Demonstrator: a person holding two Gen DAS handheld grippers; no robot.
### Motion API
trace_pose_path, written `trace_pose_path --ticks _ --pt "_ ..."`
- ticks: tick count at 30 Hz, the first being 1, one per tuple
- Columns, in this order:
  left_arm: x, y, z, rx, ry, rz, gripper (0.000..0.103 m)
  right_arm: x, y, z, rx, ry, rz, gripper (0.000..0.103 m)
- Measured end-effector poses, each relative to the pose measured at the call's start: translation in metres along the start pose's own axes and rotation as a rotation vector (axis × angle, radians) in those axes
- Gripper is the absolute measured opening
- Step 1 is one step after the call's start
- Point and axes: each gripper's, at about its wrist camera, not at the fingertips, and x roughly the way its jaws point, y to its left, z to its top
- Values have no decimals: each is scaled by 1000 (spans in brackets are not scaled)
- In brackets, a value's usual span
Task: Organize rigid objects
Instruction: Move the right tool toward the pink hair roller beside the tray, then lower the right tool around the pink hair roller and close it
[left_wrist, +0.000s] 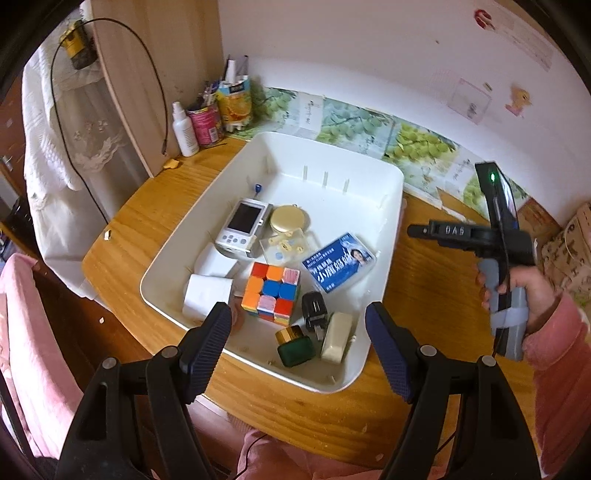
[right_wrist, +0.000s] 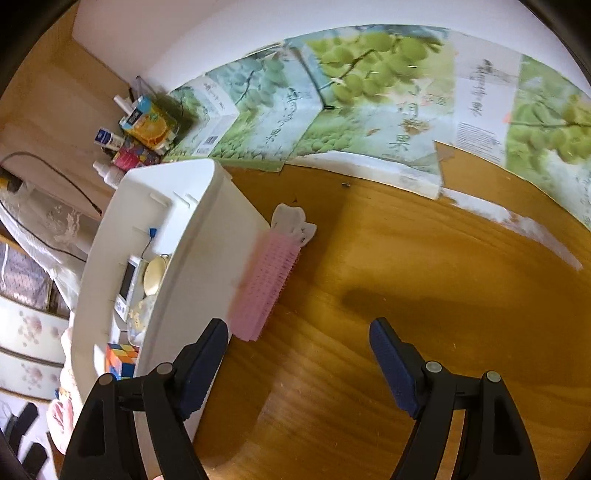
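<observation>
A white bin (left_wrist: 391, 206) on the wooden table holds a colour cube (left_wrist: 271, 291), a white handheld device (left_wrist: 242, 227), a blue card case (left_wrist: 338, 262), a green jar (left_wrist: 295, 345), a black plug (left_wrist: 314, 312), a cream bar (left_wrist: 336, 338), a gold compact (left_wrist: 288, 218) and white blocks (left_wrist: 207, 295). My left gripper (left_wrist: 299, 325) is open and empty above the bin's near edge. My right gripper (right_wrist: 299, 347) is open and empty over bare table. A pink brush (right_wrist: 266, 284) lies against the bin's outer wall (right_wrist: 207, 258), just ahead of my right gripper's left finger.
A spray bottle (left_wrist: 184, 129), a can of pens (left_wrist: 207, 122) and a juice carton (left_wrist: 236, 101) stand at the table's back left. Grape-printed cardboard (right_wrist: 369, 96) lines the wall. A white scrap (right_wrist: 293, 219) lies beyond the brush.
</observation>
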Motion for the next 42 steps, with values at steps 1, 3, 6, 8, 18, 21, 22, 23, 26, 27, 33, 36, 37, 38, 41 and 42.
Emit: trace_pose_path --ticks 1,3,6,8,18,21,22,23,26,27,33,36,37,38,41,42 --pt "1 0 1 -6 -3 1 78 1 2 1 -14 -6 4 79" --pt "2 1 4 -23 -10 3 78 3 6 2 -53 -27 21 78" --pt "2 0 6 -38 -22 3 78 4 14 4 -134 -50 6 78" --pt "4 -1 6 -46 -17 3 78 8 18 4 -192 -56 -11 77" --pt "10 -2 5 -62 -2 20 78 30 22 5 -294 -59 -24 72" --pt "10 0 5 -74 -4 22 78 32 25 3 -322 -68 -28 71" --pt "10 1 5 -80 -4 21 78 32 24 3 -324 -70 -27 71" --pt "11 1 4 -85 -2 19 78 32 24 3 -321 -71 -22 71" --pt "12 2 3 -100 10 10 78 33 25 2 -329 -76 -27 71" --pt "12 1 3 -101 12 9 78 32 26 2 -340 -79 -35 71" --pt "12 -3 5 -91 9 8 78 29 37 -3 -407 -81 -37 51" --pt "14 -5 6 -87 15 1 78 29 41 -3 -413 -67 -24 40" --pt "14 -6 6 -85 17 0 78 29 43 -3 -419 -62 -21 37" --pt "14 -7 6 -81 18 -1 78 29 45 -3 -423 -59 -23 33" --pt "12 -7 7 -75 10 -2 78 30 47 -1 -407 -40 -26 31" --pt "12 -7 7 -75 10 -3 78 30 45 0 -391 -35 -17 30"
